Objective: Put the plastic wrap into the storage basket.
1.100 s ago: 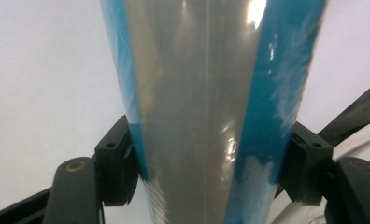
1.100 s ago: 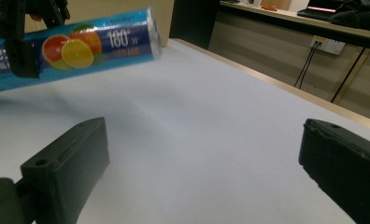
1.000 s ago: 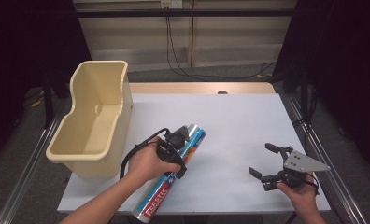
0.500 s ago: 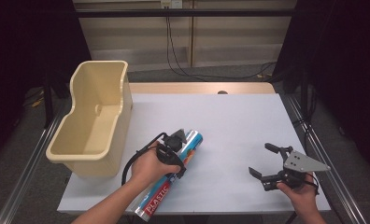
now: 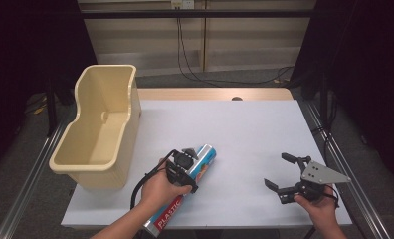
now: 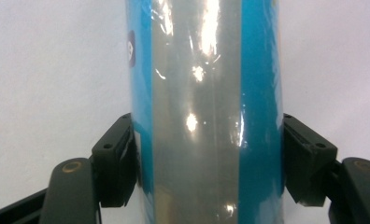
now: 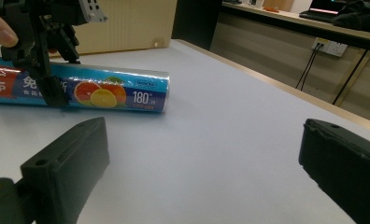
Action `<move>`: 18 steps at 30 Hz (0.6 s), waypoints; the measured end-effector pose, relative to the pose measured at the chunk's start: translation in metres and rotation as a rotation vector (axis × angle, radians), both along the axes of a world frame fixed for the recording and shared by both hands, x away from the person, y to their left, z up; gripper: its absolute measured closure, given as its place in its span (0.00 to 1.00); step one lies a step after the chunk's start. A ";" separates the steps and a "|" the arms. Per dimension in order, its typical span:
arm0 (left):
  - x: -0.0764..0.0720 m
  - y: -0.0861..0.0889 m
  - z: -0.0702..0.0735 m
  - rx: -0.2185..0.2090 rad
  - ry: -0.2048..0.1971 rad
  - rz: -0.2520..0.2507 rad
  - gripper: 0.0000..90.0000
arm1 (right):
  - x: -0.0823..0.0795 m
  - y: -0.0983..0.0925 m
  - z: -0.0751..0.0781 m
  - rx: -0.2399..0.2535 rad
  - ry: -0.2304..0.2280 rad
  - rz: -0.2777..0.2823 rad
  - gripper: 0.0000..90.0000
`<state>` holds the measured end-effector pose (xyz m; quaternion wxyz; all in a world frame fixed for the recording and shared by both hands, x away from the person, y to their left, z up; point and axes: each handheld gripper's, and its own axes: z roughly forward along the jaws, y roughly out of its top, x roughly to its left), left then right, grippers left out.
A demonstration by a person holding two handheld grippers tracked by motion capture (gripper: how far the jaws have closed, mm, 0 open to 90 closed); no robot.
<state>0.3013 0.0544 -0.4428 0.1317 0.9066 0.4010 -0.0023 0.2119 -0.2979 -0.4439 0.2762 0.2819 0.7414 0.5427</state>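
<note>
High view: your L gripper (image 5: 187,160) sits over the plastic-wrap roll (image 5: 205,159), now lying on the white table (image 5: 245,134); beige bin (image 5: 103,124) just to its left. L gripper view: jaws have just been easing apart, pads beside the roll, barely clear. Open fully, lift straight up. R gripper view: R gripper (image 7: 197,163) wide open, empty; roll ahead-left, table edge (image 7: 286,86) beyond, plenty of room.
</note>
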 end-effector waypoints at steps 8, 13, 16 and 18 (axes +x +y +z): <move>-0.003 -0.004 -0.005 0.009 -0.014 0.012 0.35 | 0.000 0.000 0.000 -0.002 0.002 -0.003 0.01; -0.002 -0.001 0.002 0.004 0.006 0.021 0.36 | 0.000 -0.002 0.000 0.007 0.000 -0.001 0.01; 0.002 0.005 0.017 -0.020 -0.006 0.024 0.36 | 0.001 -0.002 -0.001 0.013 0.008 -0.003 0.01; 0.005 0.008 0.029 -0.027 -0.004 0.026 0.36 | 0.001 -0.002 -0.001 0.004 0.003 0.001 0.01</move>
